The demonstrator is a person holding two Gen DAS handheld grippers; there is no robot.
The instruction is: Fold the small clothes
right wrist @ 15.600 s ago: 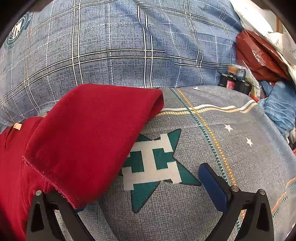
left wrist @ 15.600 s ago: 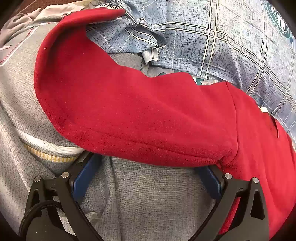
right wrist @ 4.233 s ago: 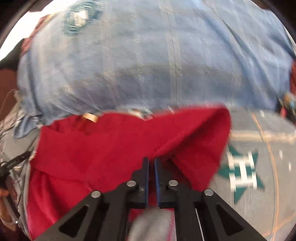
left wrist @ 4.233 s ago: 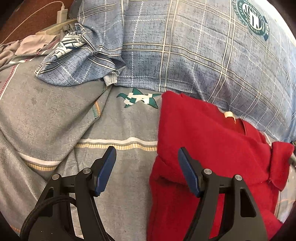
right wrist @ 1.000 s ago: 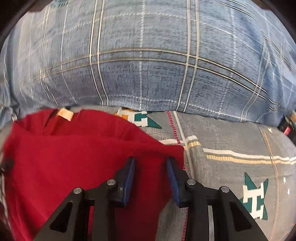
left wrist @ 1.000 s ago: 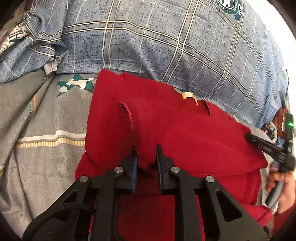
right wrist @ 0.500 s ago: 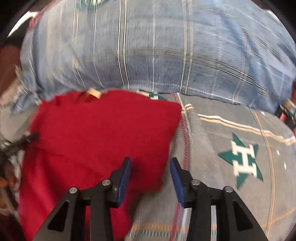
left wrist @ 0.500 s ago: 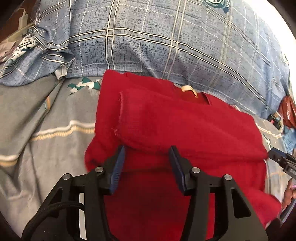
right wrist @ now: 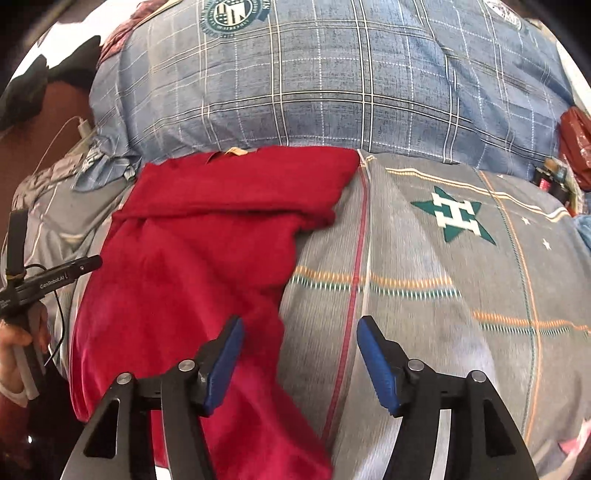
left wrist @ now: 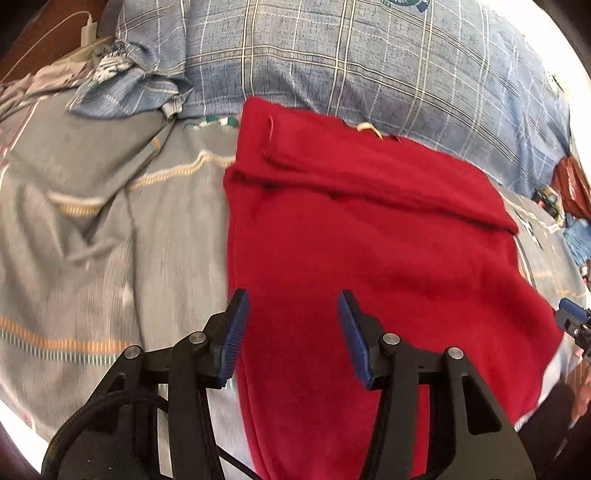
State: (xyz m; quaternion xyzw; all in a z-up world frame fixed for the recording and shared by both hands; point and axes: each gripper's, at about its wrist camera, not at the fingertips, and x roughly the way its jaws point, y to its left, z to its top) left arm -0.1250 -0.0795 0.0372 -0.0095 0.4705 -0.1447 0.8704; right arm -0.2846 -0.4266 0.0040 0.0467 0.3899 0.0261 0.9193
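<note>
A red fleece garment (left wrist: 369, 236) lies flat on the grey patterned bedsheet (left wrist: 92, 236), both sleeves folded across its upper part, neck label at the far end. It also shows in the right wrist view (right wrist: 207, 236). My left gripper (left wrist: 291, 332) is open and empty, above the garment's lower left part. My right gripper (right wrist: 299, 362) is open and empty, above the garment's right edge, left pad over red cloth, right pad over sheet. The right gripper's tip (left wrist: 570, 319) shows at the left view's right edge.
A blue plaid pillow (right wrist: 332, 81) lies behind the garment. A crumpled blue cloth (left wrist: 129, 85) and a white charger cable (left wrist: 85, 33) sit at the far left. A red bag (right wrist: 574, 136) and small items (right wrist: 550, 181) are at the far right.
Both grippers have drawn back toward the garment's lower end and opened wider. The sleeves stay folded across the chest.
</note>
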